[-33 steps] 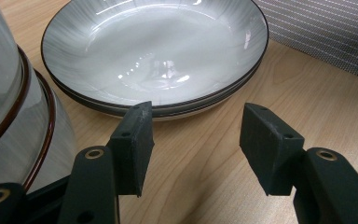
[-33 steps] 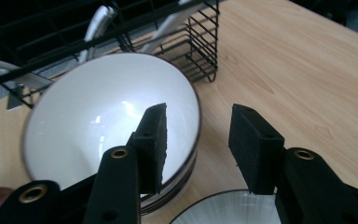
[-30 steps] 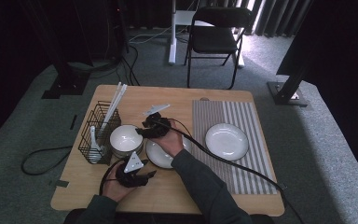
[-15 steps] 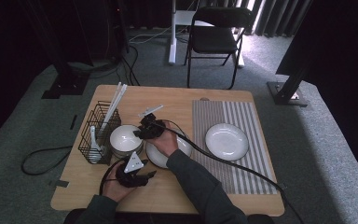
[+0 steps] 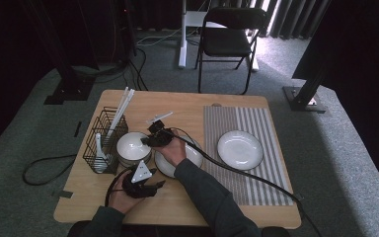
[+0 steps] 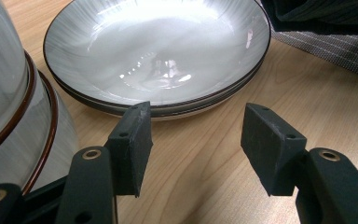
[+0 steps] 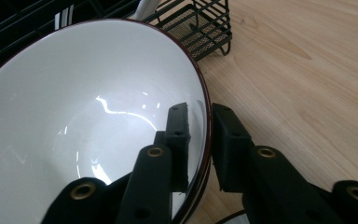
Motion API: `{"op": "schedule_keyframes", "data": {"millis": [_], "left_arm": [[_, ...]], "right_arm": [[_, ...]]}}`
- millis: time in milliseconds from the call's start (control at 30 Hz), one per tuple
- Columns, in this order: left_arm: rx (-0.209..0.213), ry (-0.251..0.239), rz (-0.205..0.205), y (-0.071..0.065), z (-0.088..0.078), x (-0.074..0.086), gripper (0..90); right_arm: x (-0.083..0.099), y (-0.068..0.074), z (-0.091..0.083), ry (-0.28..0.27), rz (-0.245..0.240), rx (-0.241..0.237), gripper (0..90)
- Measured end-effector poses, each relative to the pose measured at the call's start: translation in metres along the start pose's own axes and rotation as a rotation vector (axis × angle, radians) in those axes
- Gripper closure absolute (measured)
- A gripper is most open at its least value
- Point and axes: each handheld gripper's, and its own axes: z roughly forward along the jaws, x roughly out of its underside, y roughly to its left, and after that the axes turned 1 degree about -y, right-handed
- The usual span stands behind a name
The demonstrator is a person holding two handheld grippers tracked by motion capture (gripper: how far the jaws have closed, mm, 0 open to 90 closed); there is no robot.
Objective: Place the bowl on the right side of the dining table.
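Two nested white bowls (image 5: pixel 130 146) with dark rims stand left of centre on the wooden table (image 5: pixel 187 106). My right gripper (image 5: pixel 146 141) reaches over their right rim. In the right gripper view the top bowl (image 7: pixel 74 116) has its rim between the jaws of my right gripper (image 7: pixel 200 135); the jaws have just been closing, and a thin white strip still shows between the inner pad and the rim. My left gripper (image 5: pixel 150 186) rests near the front edge, open with nothing in it (image 6: pixel 196 140), and faces stacked shallow plates (image 6: pixel 158 46) beside the bowls (image 6: pixel 9 116).
A black wire basket (image 5: pixel 103 138) with white utensils stands at the left edge, close behind the bowls (image 7: pixel 200 28). A striped placemat (image 5: pixel 237 123) on the right carries a white plate (image 5: pixel 240 149). A folding chair (image 5: pixel 227 34) stands beyond the table. Cables trail over the front right.
My right gripper has moved left and down from above the plates to the bowl's rim. My left gripper has stayed where it was.
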Motion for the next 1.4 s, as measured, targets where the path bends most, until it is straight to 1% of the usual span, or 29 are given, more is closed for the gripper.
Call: {"op": "schedule_keyframes", "data": {"millis": [167, 467, 500, 567, 633, 700, 833, 1033, 1233, 1400], "left_arm": [[-0.001, 0.002, 0.0, 0.0, 0.0, 0.0, 43.7], [-0.005, 0.005, 0.004, 0.0, 0.0, 0.0, 43.7], [-0.006, 0.007, 0.007, 0.0, 0.0, 0.0, 43.7], [-0.005, 0.007, 0.008, -0.001, 0.0, 0.0, 43.7], [-0.004, 0.008, 0.009, -0.001, 0.0, 0.0, 43.6], [-0.006, 0.007, 0.008, 0.0, 0.0, 0.0, 43.6], [-0.006, 0.003, 0.005, 0.0, 0.0, 0.0, 43.5], [-0.006, 0.006, 0.009, 0.0, 0.0, 0.0, 43.5], [-0.005, 0.008, 0.011, -0.001, 0.0, 0.0, 43.5], [-0.008, 0.008, 0.013, 0.0, 0.0, 0.0, 43.6]], "right_arm": [[0.001, 0.002, 0.001, -0.006, 0.0, 0.022, 81.1], [0.002, 0.005, 0.0, -0.021, -0.02, 0.049, 82.4], [0.002, 0.005, -0.001, -0.025, -0.016, 0.051, 82.6], [0.001, 0.004, -0.005, -0.054, 0.011, 0.041, 81.9], [-0.002, 0.006, -0.007, -0.057, -0.004, 0.046, 82.0], [-0.001, 0.006, -0.007, -0.054, 0.002, 0.039, 82.2], [0.0, 0.007, -0.007, -0.069, 0.006, 0.043, 82.1], [-0.004, 0.009, -0.013, -0.094, 0.022, 0.019, 82.2], [-0.007, 0.008, -0.018, -0.099, 0.015, 0.027, 82.0], [-0.01, 0.006, -0.024, -0.109, 0.02, 0.033, 82.0]]}}
